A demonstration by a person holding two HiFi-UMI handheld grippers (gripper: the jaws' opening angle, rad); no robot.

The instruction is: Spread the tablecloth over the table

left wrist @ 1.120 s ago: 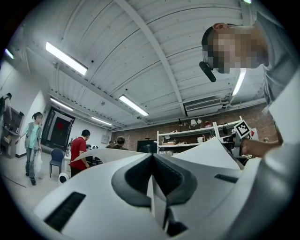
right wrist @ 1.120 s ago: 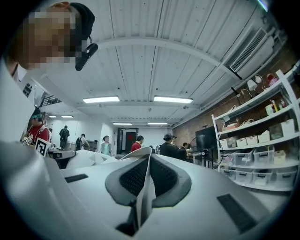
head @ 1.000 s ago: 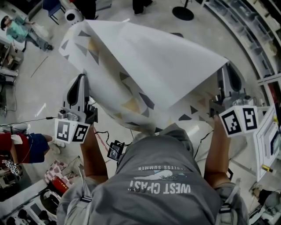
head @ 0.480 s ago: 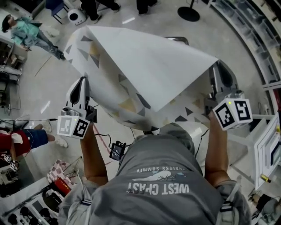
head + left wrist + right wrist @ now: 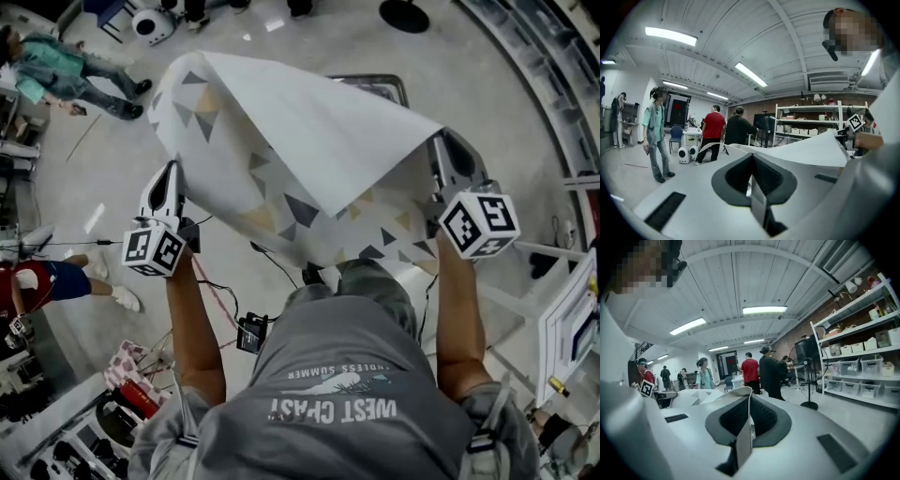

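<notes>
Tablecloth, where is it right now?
In the head view the tablecloth is held up mid-picture, between the left gripper and the right gripper, above the floor.

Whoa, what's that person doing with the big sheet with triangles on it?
A person is holding a tablecloth up in the air to spread it. The left tool is shut on one side of it and the right tool is shut on the other, so the cloth hangs puffed up between them. It isn't lying flat on anything yet.

There is 1 tablecloth (image 5: pixel 319 141), with 2 grippers: 1 left gripper (image 5: pixel 173 174) and 1 right gripper (image 5: pixel 447 148).
</notes>
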